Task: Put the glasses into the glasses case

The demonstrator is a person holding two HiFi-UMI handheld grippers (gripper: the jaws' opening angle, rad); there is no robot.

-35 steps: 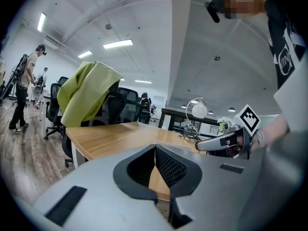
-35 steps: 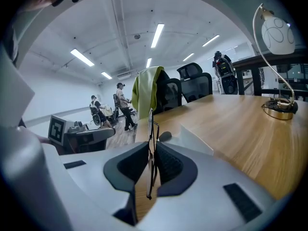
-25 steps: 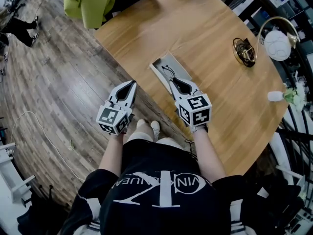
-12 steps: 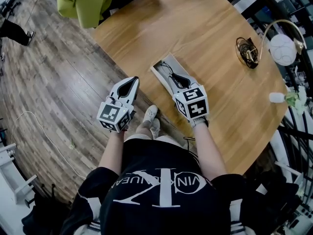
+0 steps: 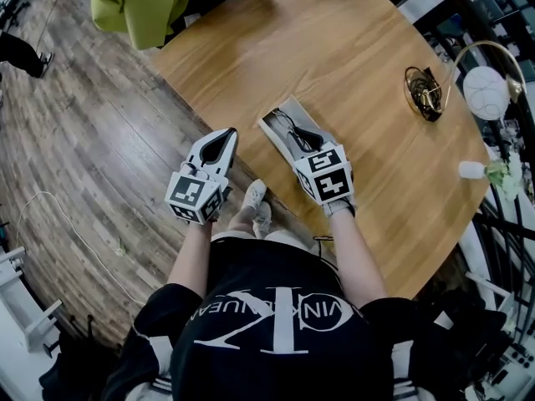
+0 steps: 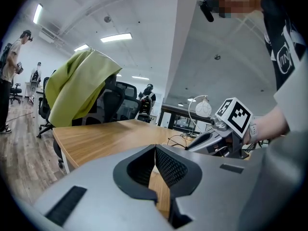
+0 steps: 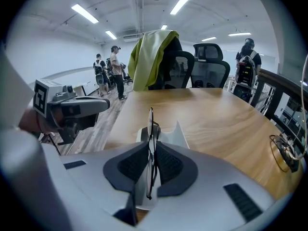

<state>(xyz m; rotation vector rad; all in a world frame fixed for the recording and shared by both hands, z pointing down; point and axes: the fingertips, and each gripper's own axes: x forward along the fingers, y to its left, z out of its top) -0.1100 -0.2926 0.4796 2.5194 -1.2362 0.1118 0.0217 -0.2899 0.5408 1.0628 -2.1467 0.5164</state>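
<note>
At lower centre of the head view, the left gripper (image 5: 224, 137) sits just beside the table (image 5: 334, 48) edge, its jaws pressed together on nothing. To its right, the right gripper (image 5: 303, 138) pinches the glasses (image 7: 150, 124) upright over the open glasses case (image 5: 278, 117). A green cloth (image 5: 142, 2) hangs at upper left.

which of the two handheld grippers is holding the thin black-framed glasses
The right gripper: its jaws are shut on the thin black-framed glasses over the open grey glasses case. The left gripper is shut on nothing.
</note>
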